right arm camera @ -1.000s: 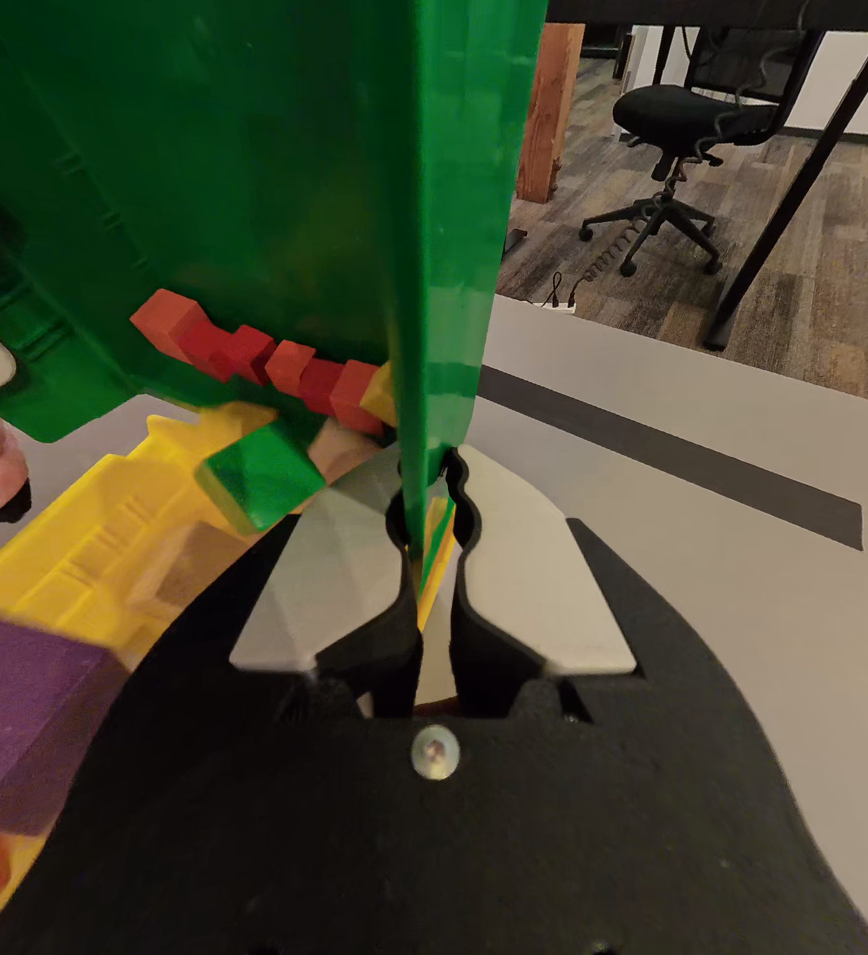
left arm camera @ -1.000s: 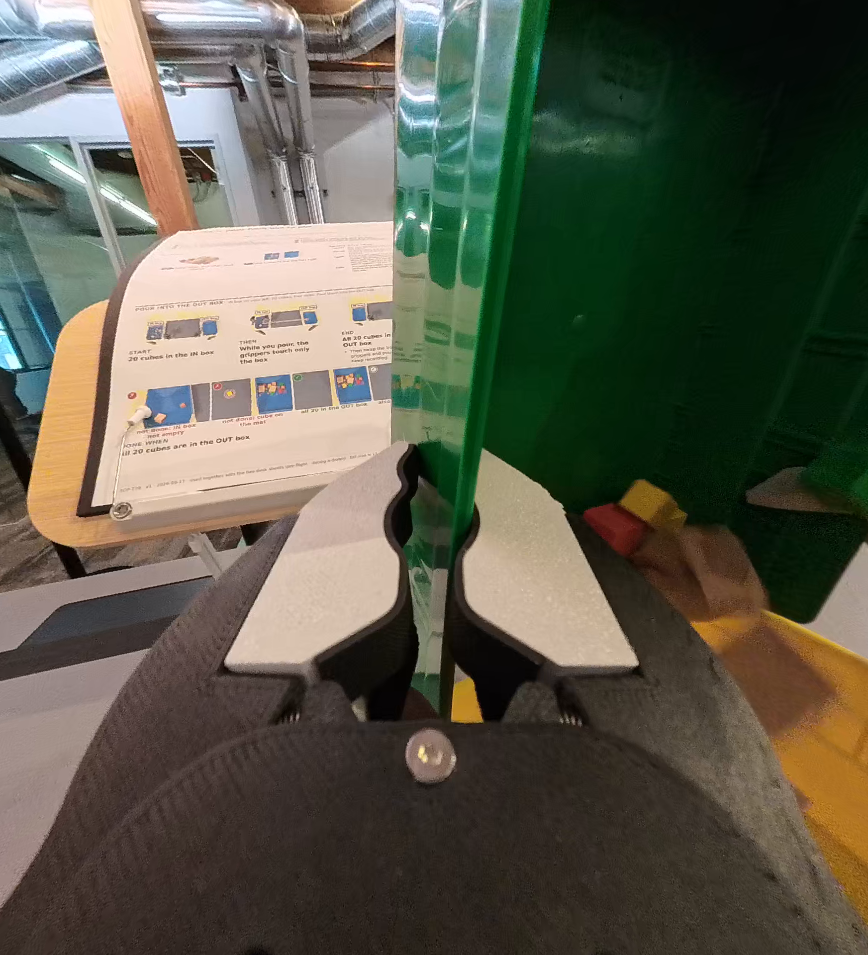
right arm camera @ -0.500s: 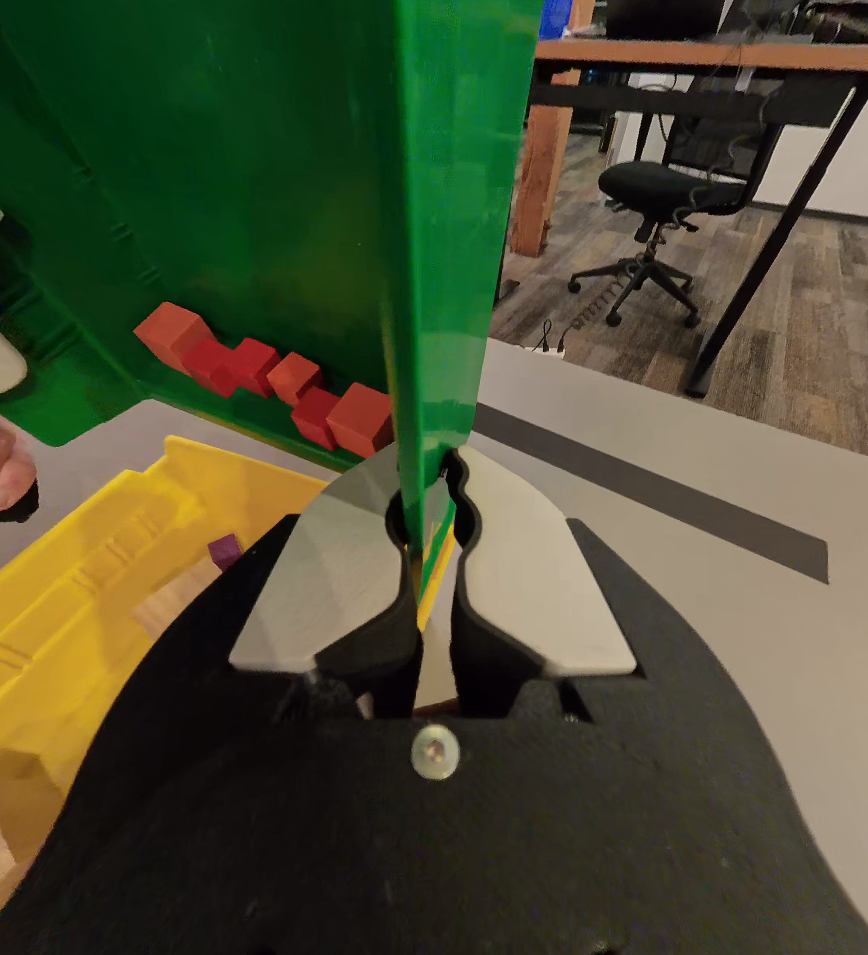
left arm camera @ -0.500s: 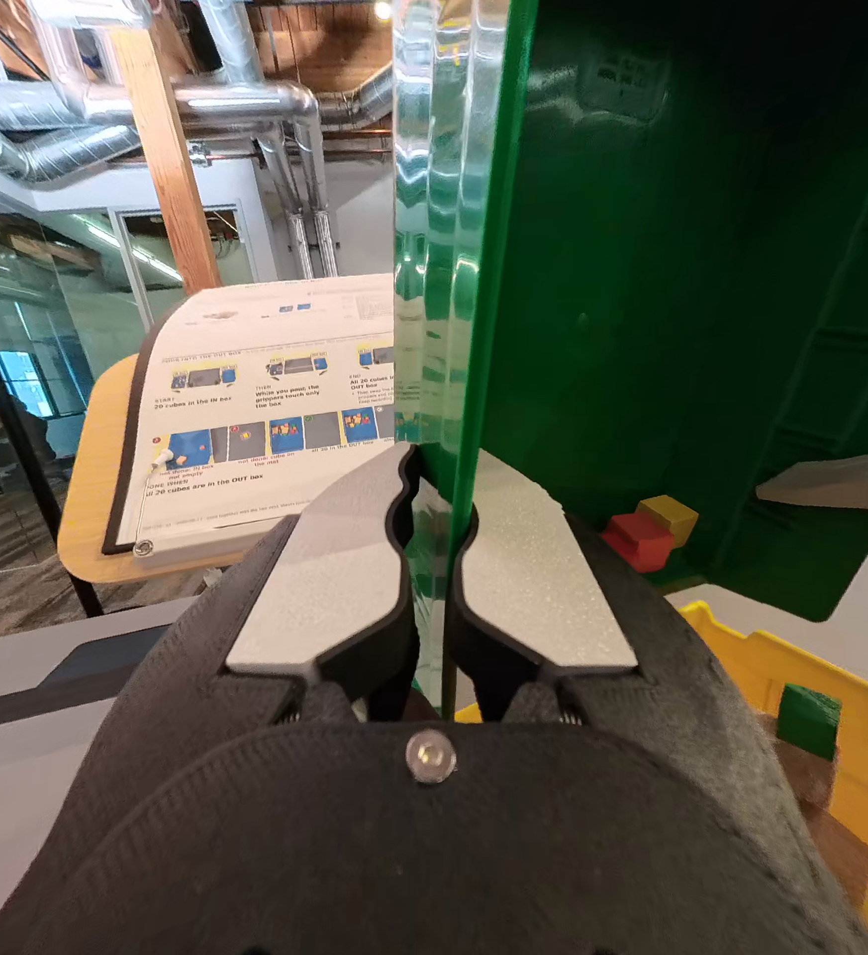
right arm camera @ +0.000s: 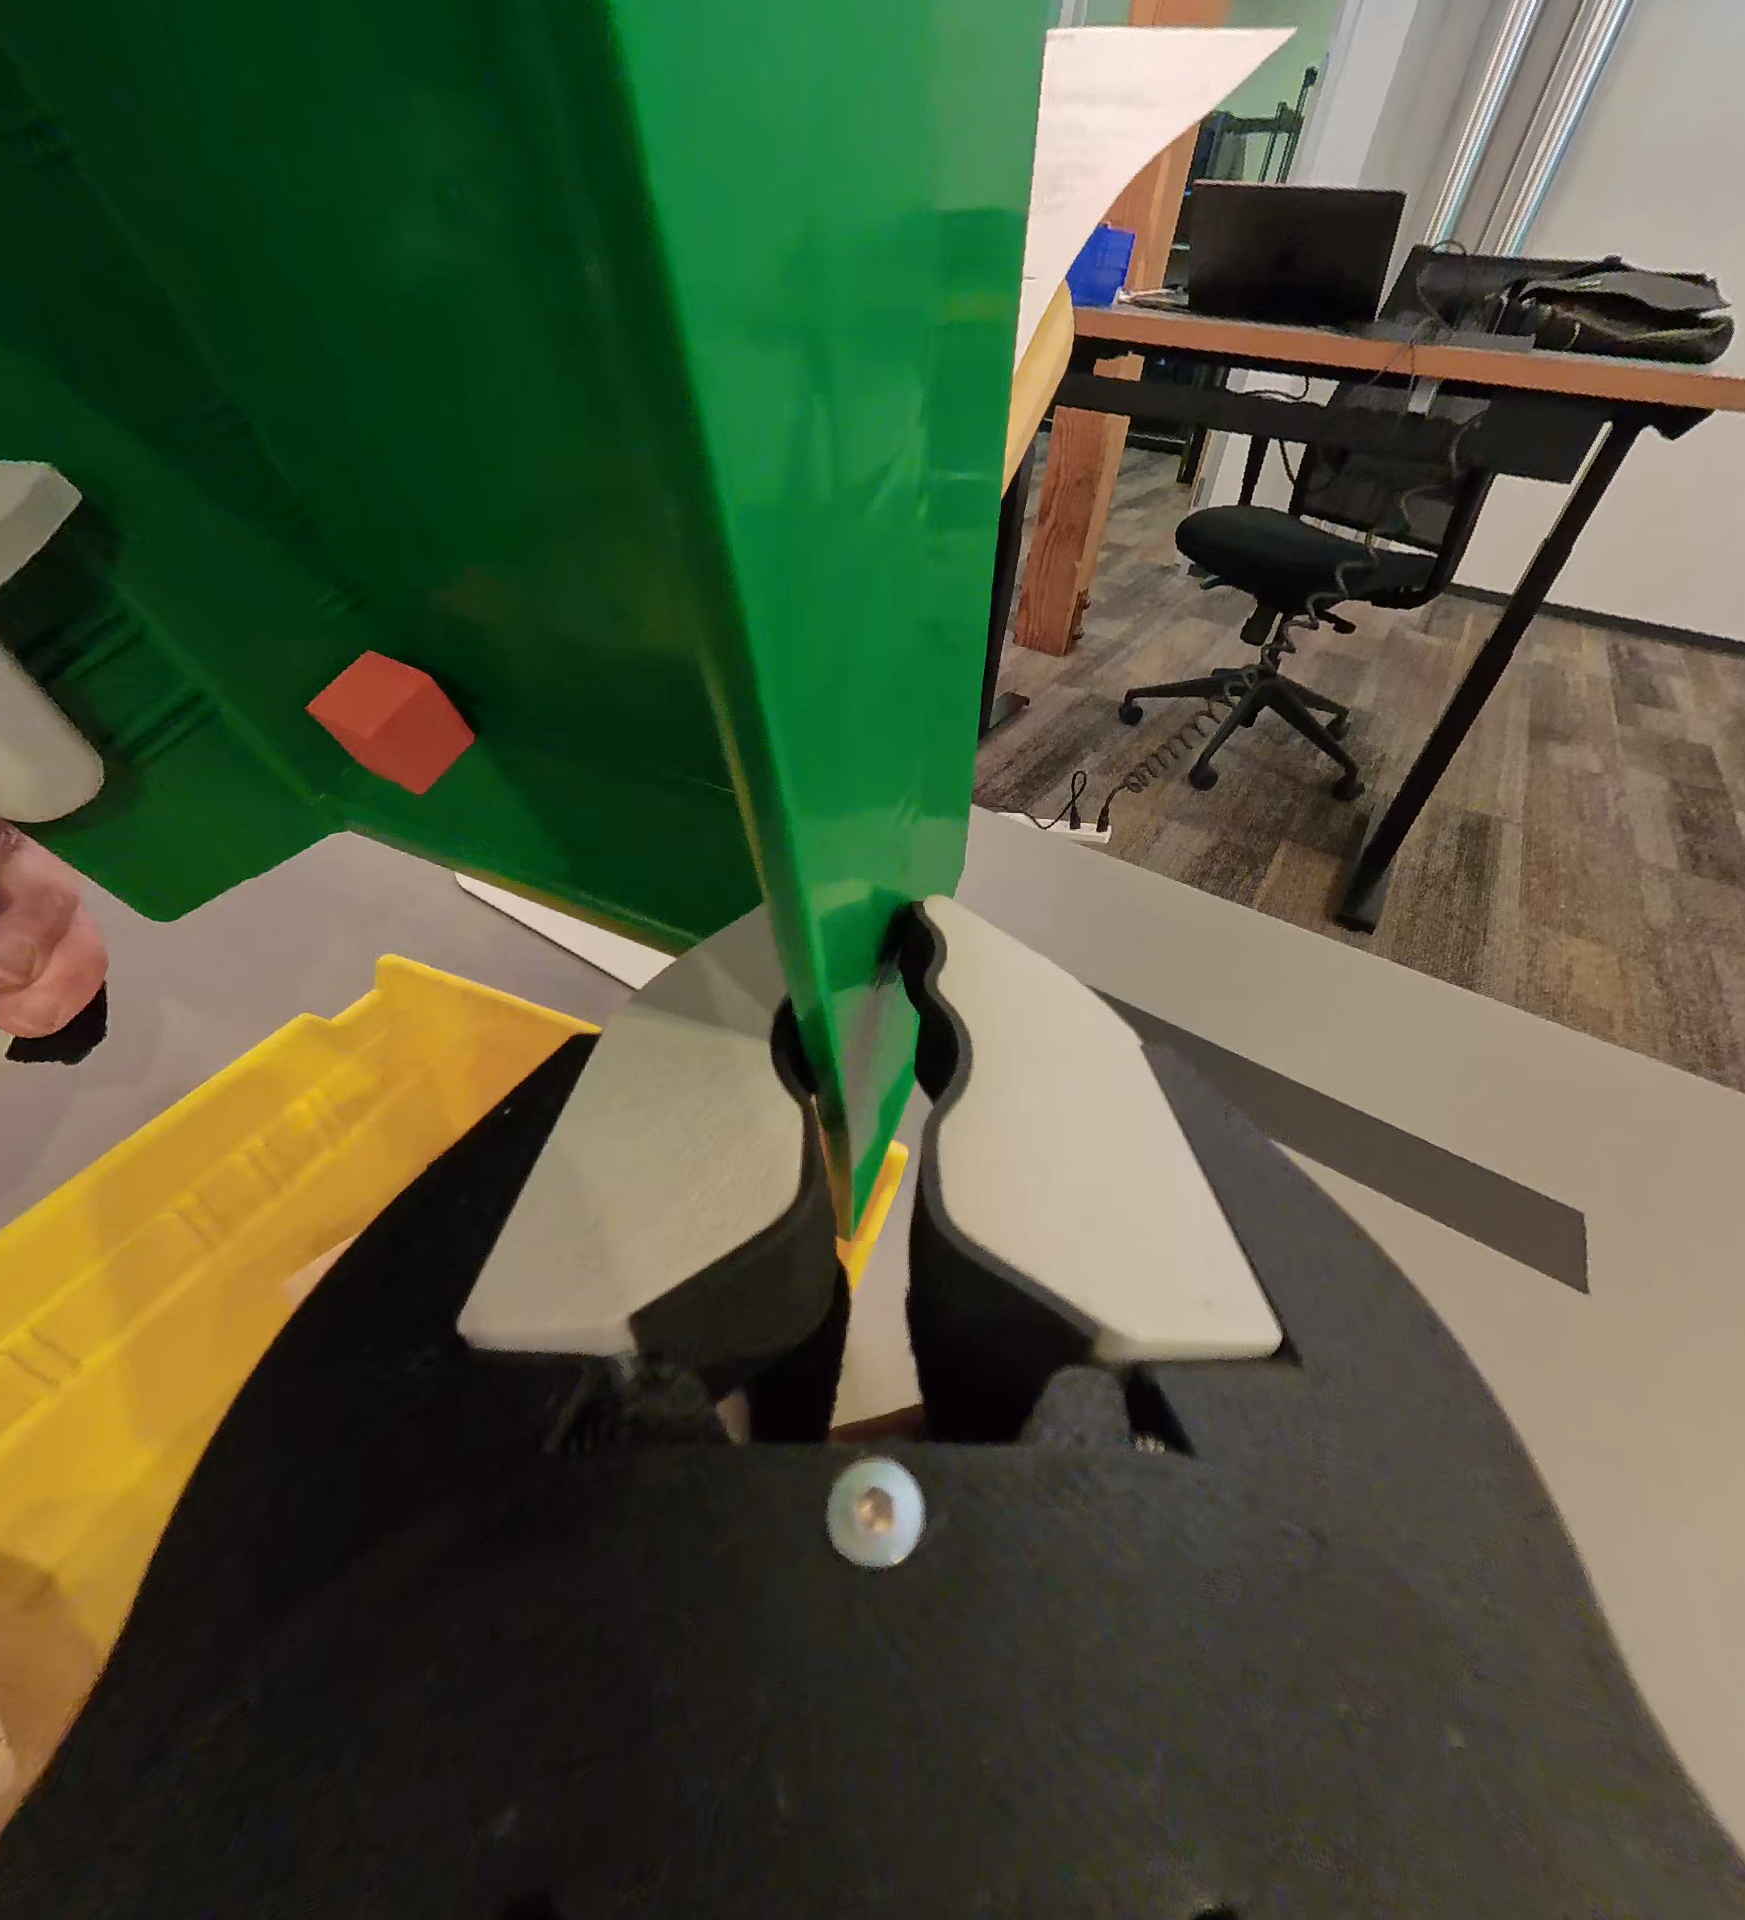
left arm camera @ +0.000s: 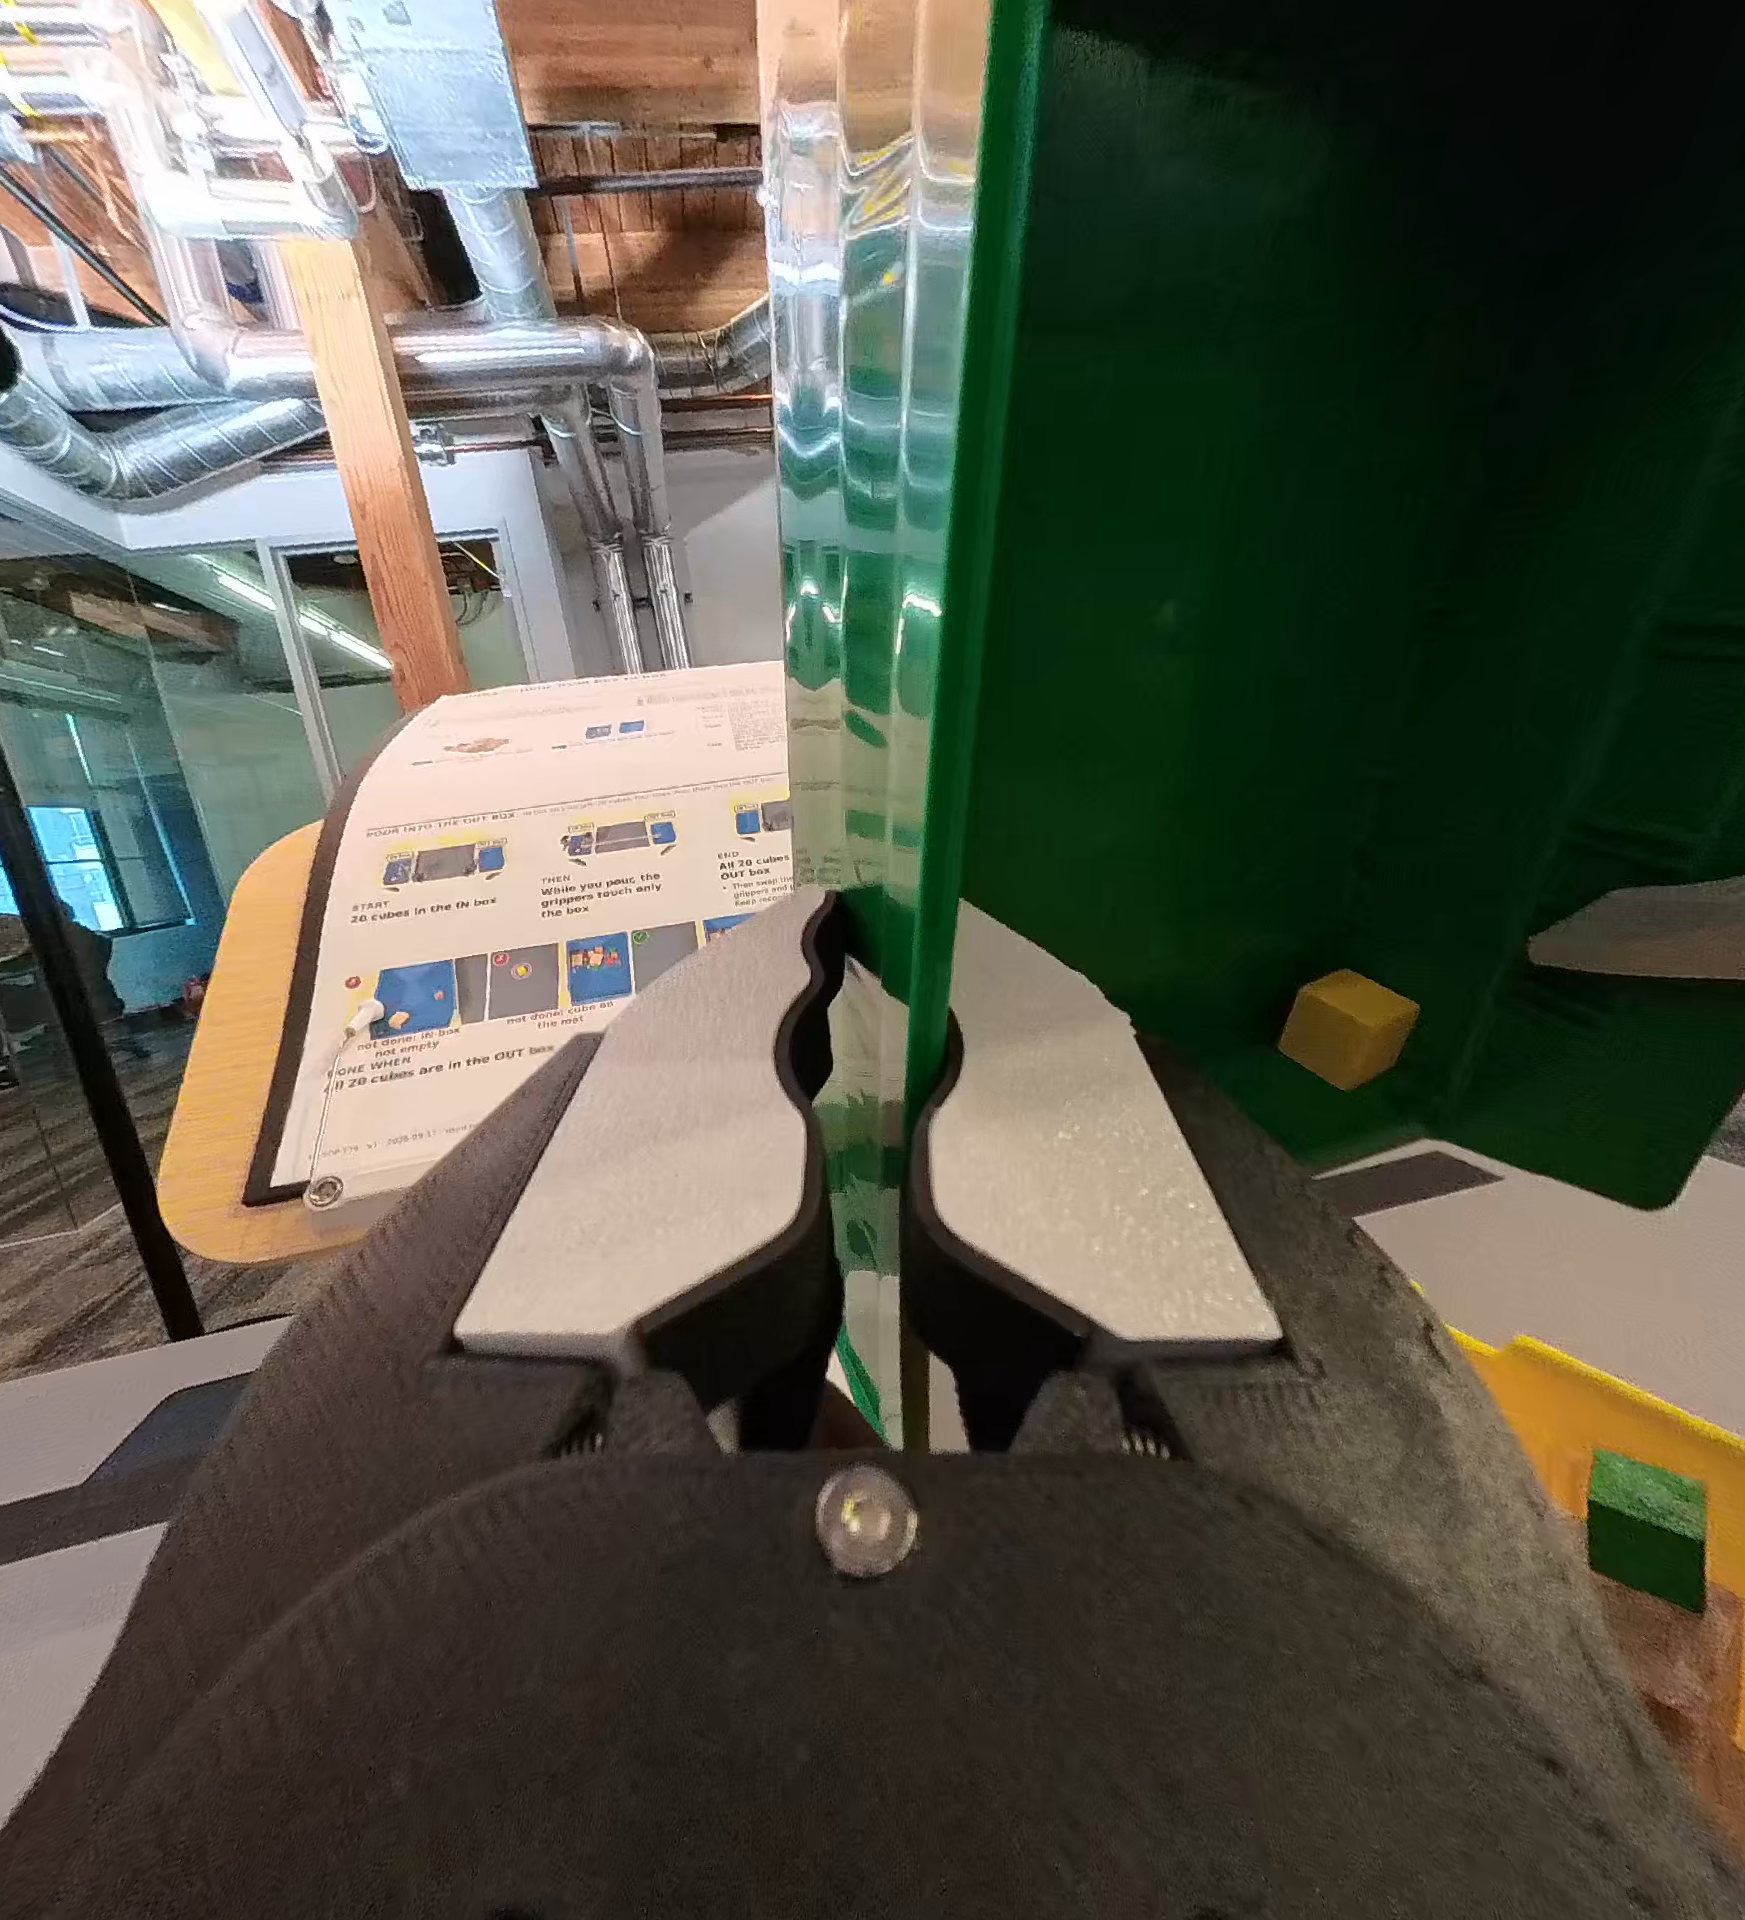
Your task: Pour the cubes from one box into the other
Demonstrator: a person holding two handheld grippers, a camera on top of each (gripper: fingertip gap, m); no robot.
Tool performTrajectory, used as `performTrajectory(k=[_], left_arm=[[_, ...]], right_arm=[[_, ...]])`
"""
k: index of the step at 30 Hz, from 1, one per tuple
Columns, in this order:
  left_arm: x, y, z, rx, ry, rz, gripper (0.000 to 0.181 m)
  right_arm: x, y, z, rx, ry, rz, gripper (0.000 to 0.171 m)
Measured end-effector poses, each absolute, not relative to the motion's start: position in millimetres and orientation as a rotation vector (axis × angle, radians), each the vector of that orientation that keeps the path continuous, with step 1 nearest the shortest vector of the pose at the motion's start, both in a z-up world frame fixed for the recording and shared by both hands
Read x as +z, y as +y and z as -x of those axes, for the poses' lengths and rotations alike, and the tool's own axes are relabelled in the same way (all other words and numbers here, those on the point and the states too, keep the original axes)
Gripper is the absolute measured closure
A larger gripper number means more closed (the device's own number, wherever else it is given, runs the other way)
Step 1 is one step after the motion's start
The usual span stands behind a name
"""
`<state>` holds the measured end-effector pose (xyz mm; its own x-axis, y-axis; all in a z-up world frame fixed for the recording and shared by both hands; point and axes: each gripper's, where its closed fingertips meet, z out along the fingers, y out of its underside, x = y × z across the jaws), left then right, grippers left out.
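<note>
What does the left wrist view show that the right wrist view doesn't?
Only the left: a yellow cube inside the green box, a green cube in the yellow box, and an instruction sheet.
Only the right: a red cube in the green box, a chair and a desk.
Both: tongs shut on the tipped green box's wall, above the yellow box.

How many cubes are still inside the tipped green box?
2 visible: a yellow cube near the green box lower edge, and a red cube likewise. Others may be hidden.
</note>
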<state>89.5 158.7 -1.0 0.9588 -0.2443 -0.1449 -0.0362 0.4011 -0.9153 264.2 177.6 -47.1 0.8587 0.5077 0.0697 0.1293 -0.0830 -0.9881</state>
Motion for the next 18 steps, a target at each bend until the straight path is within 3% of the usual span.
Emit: performTrajectory(k=[18], left_arm=[[8.9,151.1,-78.0,-0.154,0.247,1.132,0.172]], right_arm=[[-27.7,164.5,-254.3,0.329,-0.529,1.601,0.162]])
